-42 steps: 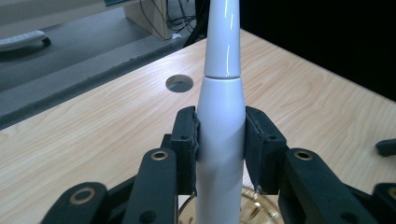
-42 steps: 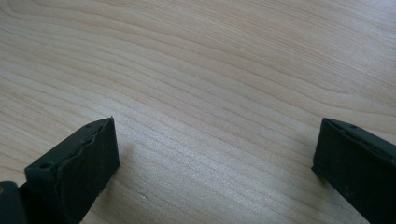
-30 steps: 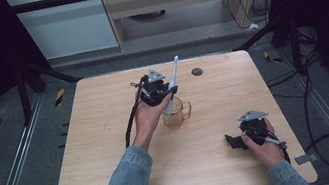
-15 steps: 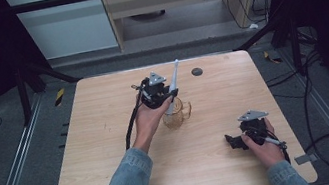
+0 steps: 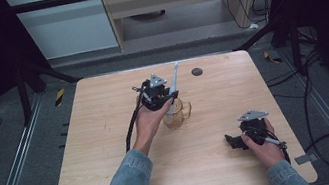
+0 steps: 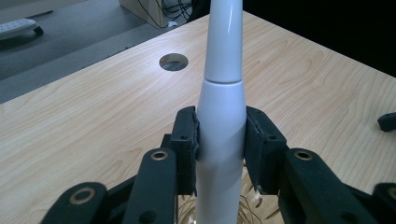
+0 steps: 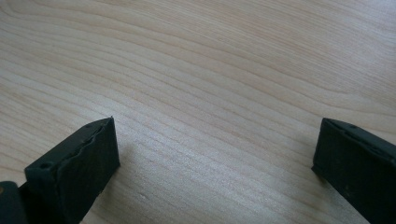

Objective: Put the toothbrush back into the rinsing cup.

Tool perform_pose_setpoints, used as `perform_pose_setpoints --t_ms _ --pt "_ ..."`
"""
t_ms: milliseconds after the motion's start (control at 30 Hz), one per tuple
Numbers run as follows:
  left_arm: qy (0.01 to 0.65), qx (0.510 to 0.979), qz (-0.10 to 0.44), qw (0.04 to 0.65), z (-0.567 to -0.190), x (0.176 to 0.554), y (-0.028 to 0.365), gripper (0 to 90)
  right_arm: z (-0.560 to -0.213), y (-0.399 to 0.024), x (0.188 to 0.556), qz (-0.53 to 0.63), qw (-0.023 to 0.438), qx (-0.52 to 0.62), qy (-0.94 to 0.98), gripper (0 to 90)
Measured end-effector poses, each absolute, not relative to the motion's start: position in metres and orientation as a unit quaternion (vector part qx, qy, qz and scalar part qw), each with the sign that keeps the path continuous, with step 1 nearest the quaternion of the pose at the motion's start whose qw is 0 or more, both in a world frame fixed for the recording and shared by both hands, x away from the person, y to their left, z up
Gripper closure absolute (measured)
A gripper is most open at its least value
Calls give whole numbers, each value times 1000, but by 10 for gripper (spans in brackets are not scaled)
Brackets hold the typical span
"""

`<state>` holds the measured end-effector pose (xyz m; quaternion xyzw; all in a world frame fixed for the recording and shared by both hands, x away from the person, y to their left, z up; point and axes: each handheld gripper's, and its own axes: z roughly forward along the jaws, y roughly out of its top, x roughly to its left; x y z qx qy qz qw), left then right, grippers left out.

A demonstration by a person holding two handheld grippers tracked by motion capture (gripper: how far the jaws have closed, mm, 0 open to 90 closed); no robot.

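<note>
- White plastic, smooth and tapering: the electric toothbrush is clamped upright by the left gripper, its lower end standing in the amber glass mug near the middle of the wooden table.
- To do this step well, I would keep the handle vertical and lower it straight, so its base settles on the mug's bottom before the grip loosens; let go tilted and the tall body could tip the light mug over.
- Ease the pads apart slowly and withdraw sideways, clear of the slim neck.
- In the left gripper view the thick part of the handle sits squarely between the two jaws, both pads pressing its sides, the neck rising above them.
- The right gripper rests at the near right of the table, well apart from the mug, its jaws wide with bare wood between them.
</note>
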<state>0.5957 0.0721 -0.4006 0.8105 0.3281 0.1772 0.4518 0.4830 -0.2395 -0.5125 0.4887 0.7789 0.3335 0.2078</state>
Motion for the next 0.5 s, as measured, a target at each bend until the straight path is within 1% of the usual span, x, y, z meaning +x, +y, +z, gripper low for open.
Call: perform_pose_setpoints --t_ms 500 --pt "330 813 172 449 -406 594 73 667 -512 -239 483 334 208 489 779 3"
